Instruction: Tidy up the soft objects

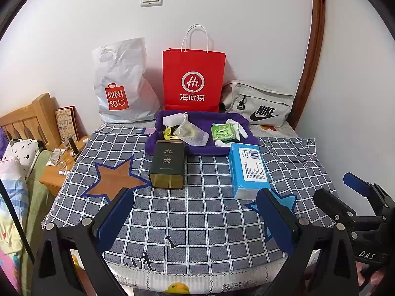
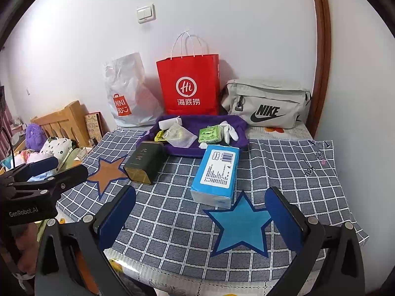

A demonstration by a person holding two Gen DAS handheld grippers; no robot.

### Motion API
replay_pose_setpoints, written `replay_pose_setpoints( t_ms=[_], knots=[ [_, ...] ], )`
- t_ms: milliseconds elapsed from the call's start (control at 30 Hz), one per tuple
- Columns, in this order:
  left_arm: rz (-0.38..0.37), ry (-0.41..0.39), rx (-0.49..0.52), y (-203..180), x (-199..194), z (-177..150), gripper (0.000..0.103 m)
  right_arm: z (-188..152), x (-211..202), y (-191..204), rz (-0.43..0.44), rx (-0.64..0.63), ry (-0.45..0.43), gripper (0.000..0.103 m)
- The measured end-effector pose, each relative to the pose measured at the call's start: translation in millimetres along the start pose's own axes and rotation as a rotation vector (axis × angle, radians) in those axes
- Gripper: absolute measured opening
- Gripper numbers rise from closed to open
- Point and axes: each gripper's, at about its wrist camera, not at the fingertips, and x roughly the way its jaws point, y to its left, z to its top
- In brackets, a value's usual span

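Note:
A blue tissue pack (image 1: pixel 249 170) (image 2: pixel 216 175) lies on the checked cloth, just ahead of both grippers. Left of it a dark green tin (image 1: pixel 167 164) (image 2: pixel 144 161) lies on its side. Behind them a purple towel (image 1: pixel 205 150) (image 2: pixel 182 151) carries a mesh pouch (image 1: pixel 191 133), a green frog tissue pack (image 1: pixel 222 132) (image 2: pixel 209 133), white socks (image 1: pixel 238 128) (image 2: pixel 229 129) and a white block (image 1: pixel 174 118). My left gripper (image 1: pixel 197 219) (image 2: pixel 66 166) is open and empty. My right gripper (image 2: pixel 201 214) (image 1: pixel 338 187) is open and empty too.
Against the wall stand a white Miniso plastic bag (image 1: pixel 121 86), a red paper bag (image 1: pixel 193 79) and a grey Nike bag (image 1: pixel 261 103). A wooden nightstand (image 1: pixel 53 175) with small bottles and bedding sit off the left edge. A brown door frame (image 1: pixel 313 49) rises at the right.

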Motion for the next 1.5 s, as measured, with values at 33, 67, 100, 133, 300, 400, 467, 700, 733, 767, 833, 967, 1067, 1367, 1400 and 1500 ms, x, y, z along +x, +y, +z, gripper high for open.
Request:
replay_pose_setpoints(
  t_ms=[33,67,100,133,300,400,467,700,733,767,833,967,1067,1367,1400,1500],
  knots=[
    [0.000,0.000,0.001,0.0,0.6,0.2,0.101,0.4,-0.1,0.0,0.001,0.000,-0.001,0.103],
    [0.001,0.000,0.001,-0.1,0.3,0.1,0.101,0.5,-0.6,0.0,0.001,0.000,-0.001,0.103],
    [0.001,0.000,0.000,-0.2,0.1,0.1,0.101,0.2,-0.9,0.1,0.000,0.001,-0.001,0.103],
    [0.000,0.000,0.000,-0.3,-0.3,0.1,0.101,0.2,-0.9,0.0,0.001,0.001,-0.002,0.103],
    [0.002,0.000,0.000,-1.2,-0.9,-0.4,0.101,0.4,-2.3,0.4,0.001,-0.001,-0.005,0.103],
    [0.003,0.000,0.000,-1.4,-1.1,-0.4,0.101,0.9,-4.5,2.3,0.000,-0.003,-0.008,0.103],
    [0.003,-0.001,0.000,-1.3,-1.7,-0.5,0.101,0.8,-5.0,2.6,0.000,-0.003,-0.009,0.103],
    [0.004,-0.001,0.001,-1.4,-1.6,-0.6,0.101,1.0,-6.8,3.3,-0.001,-0.003,-0.011,0.103],
    [0.003,0.000,-0.001,-1.4,-1.1,-0.5,0.101,1.8,-6.4,3.9,-0.001,-0.003,-0.011,0.103],
    [0.003,-0.001,-0.001,-1.3,-1.8,-0.6,0.101,1.0,-6.9,3.3,-0.001,-0.003,-0.011,0.103],
    [0.004,-0.002,0.001,-1.5,-1.3,-0.6,0.101,0.9,-7.0,3.3,-0.001,-0.003,-0.012,0.103],
    [0.002,-0.002,0.002,-2.0,-2.3,-0.6,0.101,1.6,-6.7,3.8,-0.001,-0.004,-0.013,0.103],
    [0.003,-0.002,0.003,-2.7,-3.2,-0.4,0.101,1.7,-7.6,4.1,0.000,-0.004,-0.013,0.103],
    [0.004,-0.001,0.003,-2.6,-2.6,-0.6,0.101,2.4,-8.4,6.4,0.001,-0.010,-0.014,0.103],
    [0.003,-0.002,0.003,-2.4,-2.4,-0.6,0.101,2.3,-8.5,6.4,0.002,-0.009,-0.014,0.103],
    [0.003,-0.003,0.004,-2.5,-2.2,-0.6,0.101,2.3,-8.5,6.4,0.001,-0.008,-0.014,0.103]
  ],
)
